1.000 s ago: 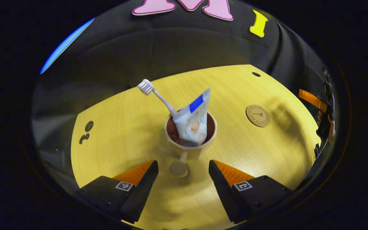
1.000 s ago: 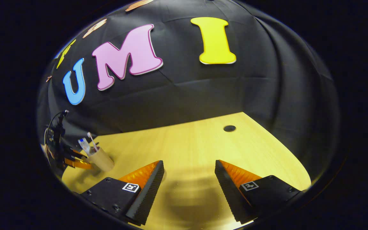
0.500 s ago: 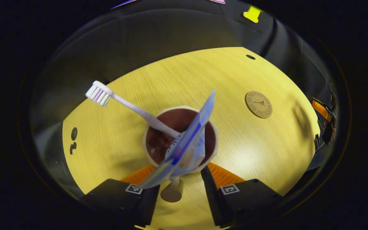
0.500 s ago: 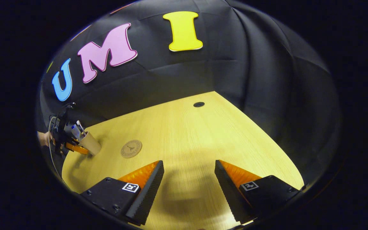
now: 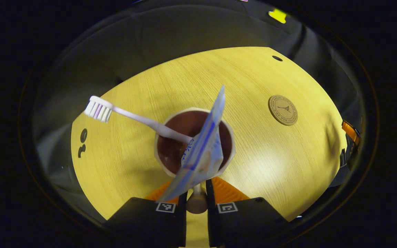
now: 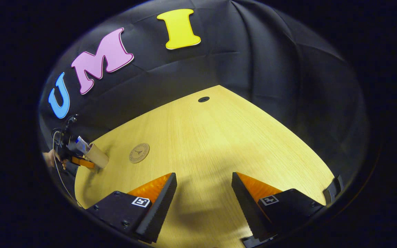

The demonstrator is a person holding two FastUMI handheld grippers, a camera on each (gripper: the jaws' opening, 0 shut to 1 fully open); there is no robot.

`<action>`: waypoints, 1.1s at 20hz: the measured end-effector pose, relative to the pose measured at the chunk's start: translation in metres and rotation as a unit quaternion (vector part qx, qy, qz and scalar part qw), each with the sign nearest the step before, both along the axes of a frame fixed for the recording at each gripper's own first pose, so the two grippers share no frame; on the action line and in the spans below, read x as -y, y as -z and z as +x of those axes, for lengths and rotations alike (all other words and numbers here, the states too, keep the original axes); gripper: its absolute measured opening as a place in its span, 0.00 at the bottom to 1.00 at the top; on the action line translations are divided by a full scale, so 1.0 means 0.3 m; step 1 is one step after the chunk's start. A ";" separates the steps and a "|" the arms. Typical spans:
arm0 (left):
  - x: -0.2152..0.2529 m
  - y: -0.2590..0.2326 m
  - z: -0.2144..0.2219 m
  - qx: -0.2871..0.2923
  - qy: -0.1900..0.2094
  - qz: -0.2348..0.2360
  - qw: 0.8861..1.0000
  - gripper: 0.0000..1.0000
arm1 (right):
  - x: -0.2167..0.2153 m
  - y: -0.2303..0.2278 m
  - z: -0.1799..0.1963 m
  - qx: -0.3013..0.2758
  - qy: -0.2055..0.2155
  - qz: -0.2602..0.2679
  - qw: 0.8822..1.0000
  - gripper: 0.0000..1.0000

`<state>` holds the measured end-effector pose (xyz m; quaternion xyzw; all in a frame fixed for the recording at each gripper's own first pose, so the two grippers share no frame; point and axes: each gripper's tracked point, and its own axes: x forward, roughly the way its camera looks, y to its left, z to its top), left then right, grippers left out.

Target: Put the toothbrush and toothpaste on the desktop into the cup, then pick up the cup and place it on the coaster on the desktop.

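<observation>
Left gripper (image 5: 196,203) clamped on cup (image 5: 194,141) handle, toothbrush (image 5: 129,117) and toothpaste (image 5: 202,151) inside; right gripper (image 6: 203,196) spread wide above surface (image 6: 219,137).

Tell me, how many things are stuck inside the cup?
2. A toothbrush leans out over the cup's left rim, and a toothpaste tube stands beside it, toward the right. Anything smaller at the bottom could be hidden.

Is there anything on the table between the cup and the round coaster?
No. In the left gripper view, just bare table lies between the cup and the coaster. The right gripper view shows the same gap bare.
</observation>
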<state>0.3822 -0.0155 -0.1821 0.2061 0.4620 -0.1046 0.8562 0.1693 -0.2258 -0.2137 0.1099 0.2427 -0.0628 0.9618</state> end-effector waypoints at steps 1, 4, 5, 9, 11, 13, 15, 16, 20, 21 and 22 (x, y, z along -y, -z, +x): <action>0.006 -0.001 0.001 0.008 -0.007 -0.005 1.000 0.28 | -0.008 -0.009 0.004 0.002 -0.003 -0.001 1.000 0.98; 0.011 -0.010 -0.006 0.027 -0.021 -0.010 0.999 0.27 | -0.013 -0.024 0.013 0.009 -0.008 -0.012 1.000 0.98; 0.021 -0.024 -0.004 0.033 -0.019 -0.012 0.999 0.26 | -0.013 -0.026 0.011 0.008 -0.010 -0.013 1.000 0.98; 0.080 -0.086 0.003 0.051 0.005 -0.011 0.999 0.26 | -0.009 -0.020 0.004 0.006 -0.010 -0.007 1.000 0.98; 0.145 -0.118 0.010 0.060 0.020 -0.020 0.998 0.25 | -0.008 -0.018 0.012 0.005 -0.010 -0.003 1.000 0.98; 0.221 -0.144 0.017 0.063 0.045 -0.025 0.997 0.26 | -0.006 -0.016 0.019 0.005 -0.010 -0.001 1.000 0.98; 0.309 -0.155 0.017 0.060 0.082 -0.022 0.995 0.26 | -0.001 -0.017 0.017 0.008 -0.010 -0.003 1.000 0.98; 0.353 -0.157 0.015 0.058 0.104 -0.020 0.993 0.26 | 0.000 -0.019 0.015 0.008 -0.012 -0.003 1.000 0.98; 0.538 -0.111 -0.002 0.040 0.169 -0.011 0.985 0.25 | -0.003 -0.007 0.011 0.005 -0.016 0.001 1.000 0.98; 0.579 -0.098 -0.009 0.034 0.182 -0.010 0.983 0.26 | -0.004 -0.004 0.008 0.004 -0.017 0.003 1.000 0.98; 0.610 -0.081 -0.014 0.027 0.195 -0.006 0.980 0.26 | -0.007 -0.004 0.008 0.005 -0.019 0.002 1.000 0.98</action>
